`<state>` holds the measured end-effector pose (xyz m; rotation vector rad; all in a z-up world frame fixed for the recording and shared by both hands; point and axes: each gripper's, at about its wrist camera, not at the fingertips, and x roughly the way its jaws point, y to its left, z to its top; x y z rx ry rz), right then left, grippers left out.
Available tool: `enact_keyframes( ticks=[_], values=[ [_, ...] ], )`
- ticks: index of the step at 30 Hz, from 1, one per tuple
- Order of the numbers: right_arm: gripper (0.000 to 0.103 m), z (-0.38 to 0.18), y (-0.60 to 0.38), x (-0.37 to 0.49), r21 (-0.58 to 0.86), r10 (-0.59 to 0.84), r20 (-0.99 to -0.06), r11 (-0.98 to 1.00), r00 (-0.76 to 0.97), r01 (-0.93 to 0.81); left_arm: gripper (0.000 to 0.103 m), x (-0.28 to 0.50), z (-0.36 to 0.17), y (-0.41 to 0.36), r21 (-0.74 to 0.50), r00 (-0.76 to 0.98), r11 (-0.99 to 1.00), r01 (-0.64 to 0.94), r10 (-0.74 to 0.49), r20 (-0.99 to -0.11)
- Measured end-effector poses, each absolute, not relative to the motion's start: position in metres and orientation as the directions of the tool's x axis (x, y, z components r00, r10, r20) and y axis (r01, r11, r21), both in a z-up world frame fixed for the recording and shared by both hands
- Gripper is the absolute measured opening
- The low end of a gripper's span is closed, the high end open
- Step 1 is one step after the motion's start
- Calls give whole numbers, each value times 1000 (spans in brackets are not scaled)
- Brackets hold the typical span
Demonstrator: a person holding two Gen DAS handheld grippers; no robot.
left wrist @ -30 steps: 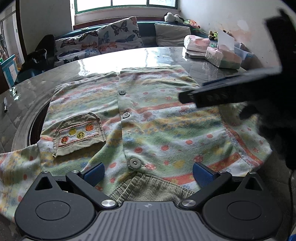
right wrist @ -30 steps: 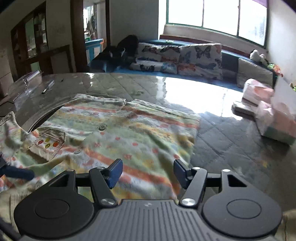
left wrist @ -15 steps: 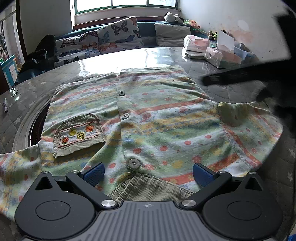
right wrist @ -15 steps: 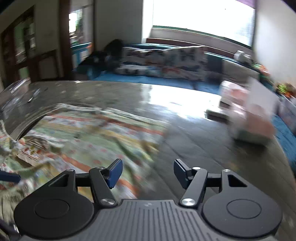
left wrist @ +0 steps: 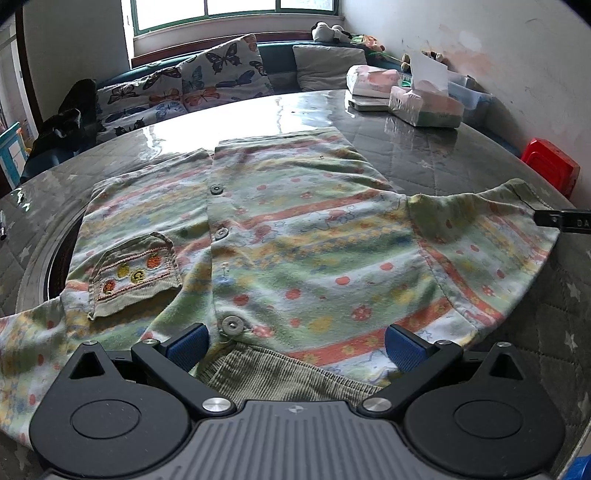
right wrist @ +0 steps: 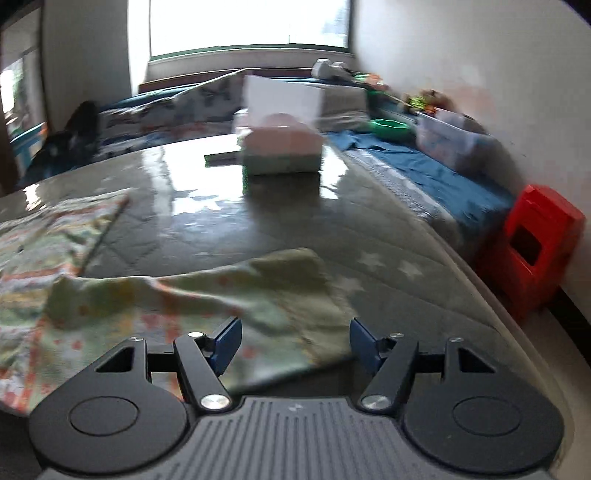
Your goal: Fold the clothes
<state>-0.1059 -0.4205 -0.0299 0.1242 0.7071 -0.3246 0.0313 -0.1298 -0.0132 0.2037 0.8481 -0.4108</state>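
Fingers: left fingers [left wrist: 295, 341] and right fingers [right wrist: 295, 341] are both gaping, gripping nothing.
Shirt [left wrist: 295, 236]: lying buttoned on the counter [left wrist: 424, 155].
Sleeve [right wrist: 236, 295]: sticking out right; gripping its far cuff should be folding it cleanly.

a wide window [left wrist: 236, 14] runs along the far wall, its daylight glaring off the glossy grey quilted bench [left wrist: 424, 155]. below it stands a blue sofa [left wrist: 280, 62] with butterfly cushions [left wrist: 221, 70] and a grey cushion [left wrist: 328, 66]. the right wall [left wrist: 498, 62] is white and scuffed. tissue boxes [left wrist: 424, 107] sit near the bench's far right edge, and a red stool [right wrist: 532, 236] stands beside the wall
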Motion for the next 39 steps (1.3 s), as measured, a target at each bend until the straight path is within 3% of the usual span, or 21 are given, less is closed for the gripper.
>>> enact_keyframes(
  ticks=[7, 12, 14, 16, 26, 39],
  values=[
    [64, -41, -439, -123, 27, -298, -651, 910, 699, 413, 103, 32, -8, -135, 24, 600, 903, 430, -266, -755],
    [34, -40, -437, -125, 56, -283, -641, 910, 714, 410, 103, 35, -4, -143, 29, 604, 900, 435, -268, -751],
    [17, -38, -437, -126, 87, -263, -640, 908, 722, 409, 103, 35, -3, -147, 28, 604, 896, 442, -275, -748],
    [13, -35, -436, -128, 122, -243, -635, 906, 734, 405, 103, 35, -3, -152, 25, 602, 892, 451, -283, -747],
    [10, 16, -393, -123, 221, -55, -540, 954, 840, 205, 103, 40, 1, -143, 21, 618, 906, 422, -271, -738],
    [10, 59, -254, -49, 211, 309, -486, 949, 818, -234, 103, 49, 15, -54, -28, 697, 981, 191, -156, -700]
  ],
)
